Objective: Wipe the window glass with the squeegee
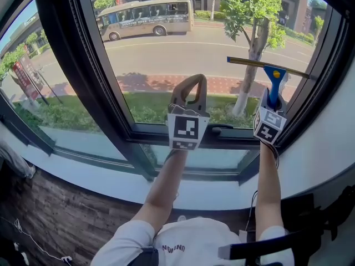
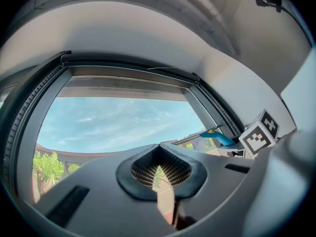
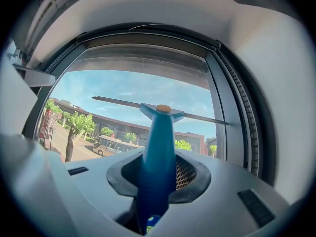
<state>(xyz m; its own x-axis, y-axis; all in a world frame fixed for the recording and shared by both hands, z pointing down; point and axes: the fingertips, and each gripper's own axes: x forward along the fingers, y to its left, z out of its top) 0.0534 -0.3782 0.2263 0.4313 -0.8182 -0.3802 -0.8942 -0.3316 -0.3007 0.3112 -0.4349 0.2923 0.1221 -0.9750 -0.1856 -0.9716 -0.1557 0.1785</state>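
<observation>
A blue-handled squeegee (image 1: 273,81) stands upright against the window glass (image 1: 166,54), its long thin blade (image 1: 266,66) lying level on the right part of the pane. My right gripper (image 1: 269,107) is shut on the handle from below; in the right gripper view the blue handle (image 3: 159,137) rises between the jaws of the right gripper (image 3: 158,172) to the blade (image 3: 113,101). My left gripper (image 1: 191,85) is held up at the pane's lower middle, shut and empty. The left gripper (image 2: 160,148) points at the sky, with the squeegee (image 2: 217,136) to its right.
A thick black mullion (image 1: 83,54) bounds the pane on the left and a black frame (image 1: 327,54) on the right, by a white wall. The black sill (image 1: 222,133) runs just below both grippers, with a white ledge (image 1: 111,176) under it. A bus and a tree are outside.
</observation>
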